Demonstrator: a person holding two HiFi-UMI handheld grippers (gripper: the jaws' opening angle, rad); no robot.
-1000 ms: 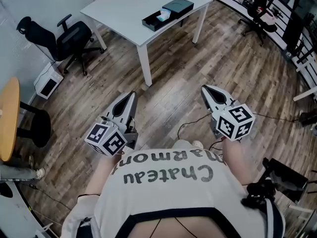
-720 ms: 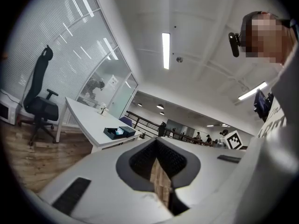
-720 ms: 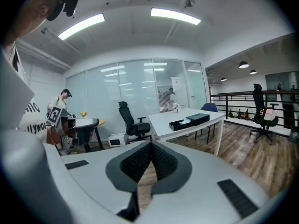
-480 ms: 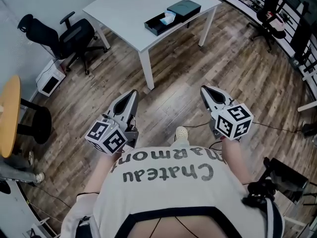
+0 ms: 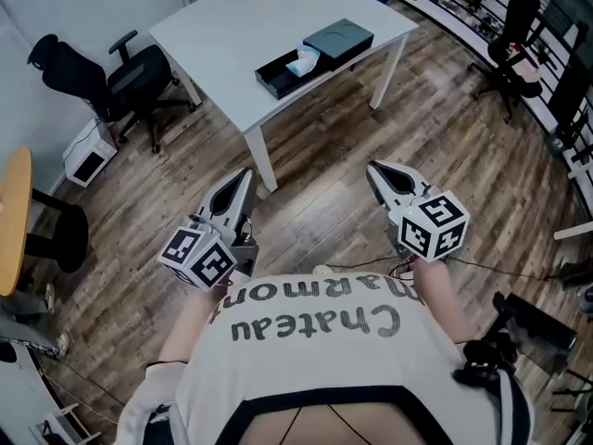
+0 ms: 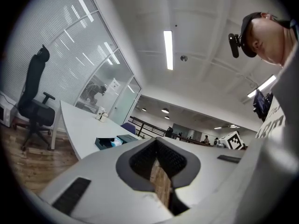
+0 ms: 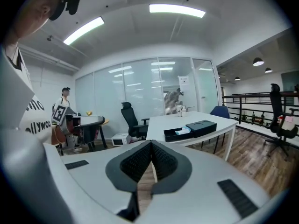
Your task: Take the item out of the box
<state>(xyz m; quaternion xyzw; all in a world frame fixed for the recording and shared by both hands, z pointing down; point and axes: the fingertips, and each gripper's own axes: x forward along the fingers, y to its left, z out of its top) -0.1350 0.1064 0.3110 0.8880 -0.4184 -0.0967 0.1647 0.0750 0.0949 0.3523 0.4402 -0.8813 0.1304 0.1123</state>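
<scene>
A black box (image 5: 283,70) lies open on the white table (image 5: 213,35), with a pale blue and white item (image 5: 303,61) inside it. Its dark lid (image 5: 338,42) rests beside it on the right. Both grippers hang over the wooden floor, well short of the table and pointing toward it. My left gripper (image 5: 244,176) is shut and empty, and so is my right gripper (image 5: 373,168). The left gripper view shows the box (image 6: 105,143) and lid (image 6: 127,138) far off past the closed left gripper (image 6: 156,141). Beyond the closed right gripper (image 7: 151,143), the right gripper view shows the box (image 7: 176,135), item (image 7: 183,130) and lid (image 7: 202,126).
The table's near leg (image 5: 259,160) stands between the grippers and the box. A black office chair (image 5: 111,68) and a small white unit (image 5: 88,151) are at the left, with a round wooden table (image 5: 11,221) further left. Another chair (image 5: 514,35) stands at the right. Cables (image 5: 463,265) lie on the floor.
The person has walked toward the white table, carrying both grippers with them; the table and box now lie nearer and more to the left. Both pairs of jaws stay closed.
</scene>
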